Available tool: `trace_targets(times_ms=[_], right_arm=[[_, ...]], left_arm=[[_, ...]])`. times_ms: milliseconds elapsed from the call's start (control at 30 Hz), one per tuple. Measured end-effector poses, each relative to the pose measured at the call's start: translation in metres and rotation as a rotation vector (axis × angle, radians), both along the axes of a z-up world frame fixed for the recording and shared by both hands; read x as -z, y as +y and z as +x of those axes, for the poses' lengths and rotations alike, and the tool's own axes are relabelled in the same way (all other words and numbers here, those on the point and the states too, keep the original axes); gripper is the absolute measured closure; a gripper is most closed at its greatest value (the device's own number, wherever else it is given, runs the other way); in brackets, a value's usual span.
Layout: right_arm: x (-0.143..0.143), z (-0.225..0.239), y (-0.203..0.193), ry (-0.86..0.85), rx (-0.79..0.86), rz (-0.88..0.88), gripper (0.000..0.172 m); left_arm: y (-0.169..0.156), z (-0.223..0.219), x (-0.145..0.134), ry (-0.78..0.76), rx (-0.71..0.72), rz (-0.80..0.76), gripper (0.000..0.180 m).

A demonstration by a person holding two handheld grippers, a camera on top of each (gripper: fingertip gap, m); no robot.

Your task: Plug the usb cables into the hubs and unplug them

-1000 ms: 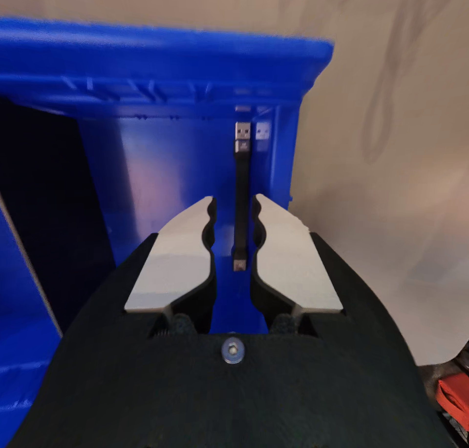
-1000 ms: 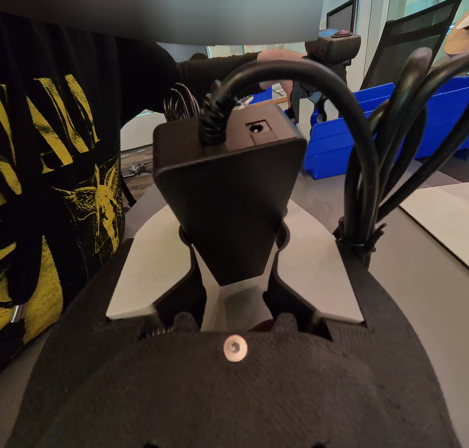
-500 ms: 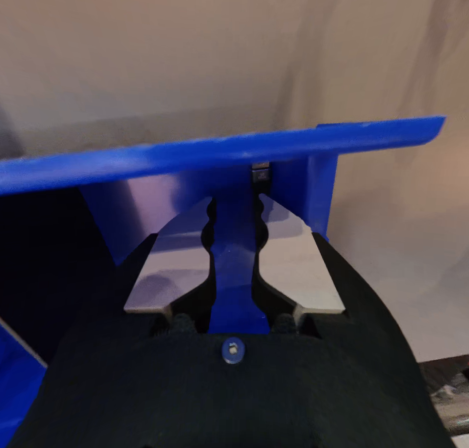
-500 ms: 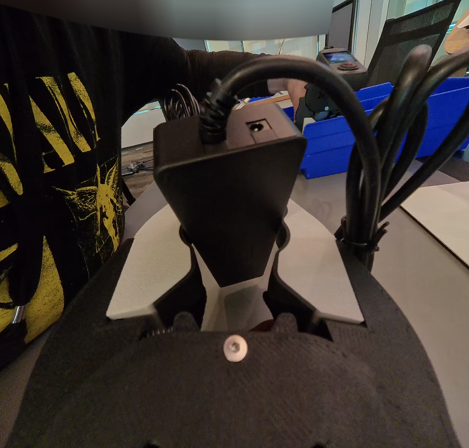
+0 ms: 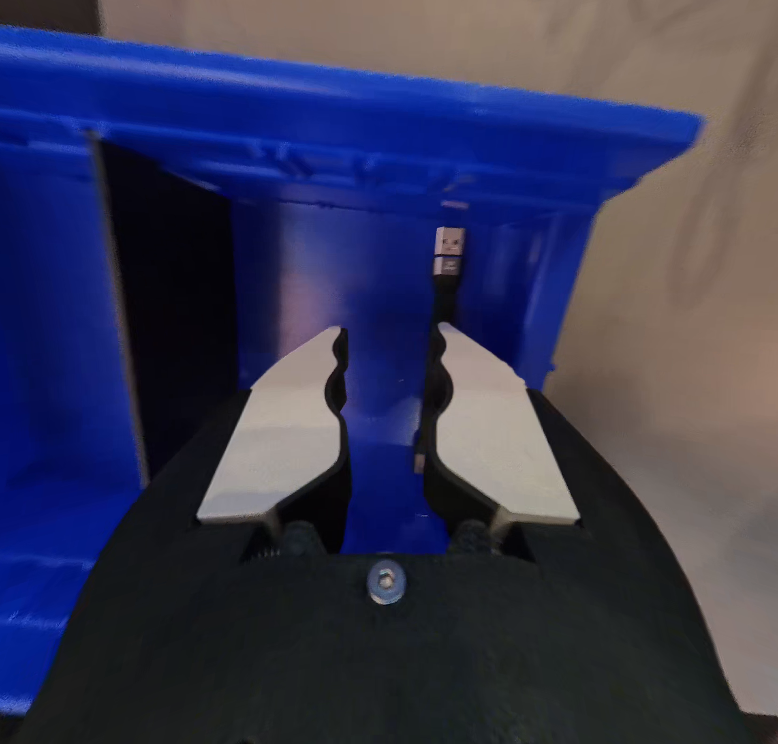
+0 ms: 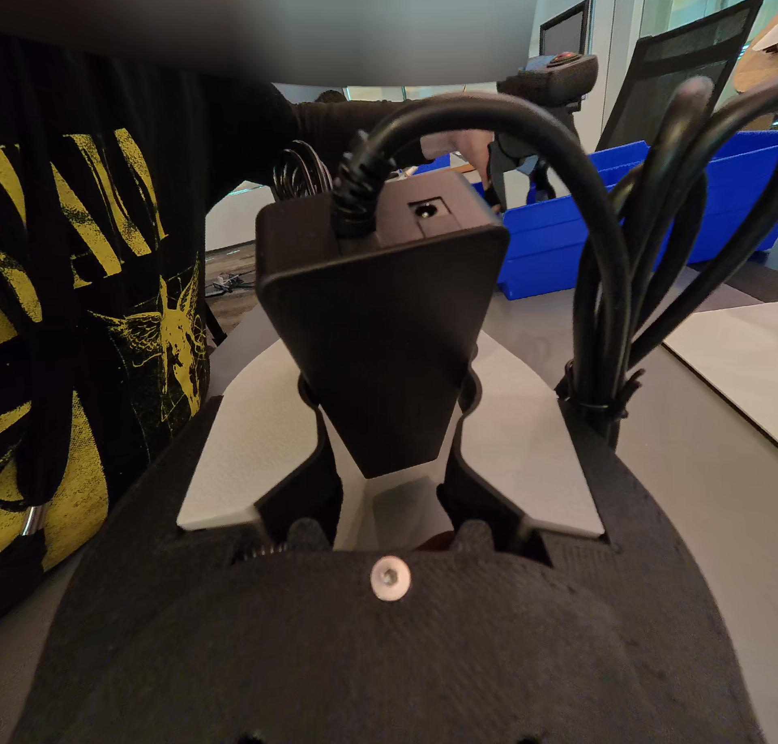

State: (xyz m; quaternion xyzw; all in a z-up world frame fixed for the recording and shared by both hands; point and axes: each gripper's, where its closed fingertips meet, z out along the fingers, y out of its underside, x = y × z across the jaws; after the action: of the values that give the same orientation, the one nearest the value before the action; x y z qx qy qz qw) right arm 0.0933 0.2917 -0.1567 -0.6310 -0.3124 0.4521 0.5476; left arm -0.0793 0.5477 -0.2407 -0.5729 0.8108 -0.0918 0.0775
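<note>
1. The short black usb cable (image 5: 443, 302) lay in the blue plastic bin (image 5: 337, 104), its long axis running away from the camera, silver plug at the far end.
2. Half a second before, only the plug showed under the bin's rim; now most of the cable was visible.
3. The left gripper (image 5: 387, 344) pointed into the bin, jaws spread wider than before, the cable beside the right finger (image 5: 484, 408), not pinched.
4. The right gripper (image 6: 387, 386) pinched the black rectangular usb hub (image 6: 379, 323) over the grey worktop (image 6: 694, 492), unchanged.
</note>
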Motion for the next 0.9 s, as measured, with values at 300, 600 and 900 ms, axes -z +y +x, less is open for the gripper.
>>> trace_targets(times_ms=[300, 600, 900], right_arm=[[-0.003, 0.004, 0.002, 0.032, 0.009, -0.008, 0.108], [-0.002, 0.004, 0.001, 0.030, 0.004, -0.008, 0.108], [-0.002, 0.004, 0.001, 0.028, 0.004, -0.009, 0.108]], left_arm=[[-0.011, 0.006, 0.027, 0.030, 0.034, 0.041, 0.143], [-0.019, 0.027, 0.004, -0.164, -0.012, -0.003, 0.161], [-0.030, 0.031, 0.023, -0.088, 0.089, -0.001, 0.159]])
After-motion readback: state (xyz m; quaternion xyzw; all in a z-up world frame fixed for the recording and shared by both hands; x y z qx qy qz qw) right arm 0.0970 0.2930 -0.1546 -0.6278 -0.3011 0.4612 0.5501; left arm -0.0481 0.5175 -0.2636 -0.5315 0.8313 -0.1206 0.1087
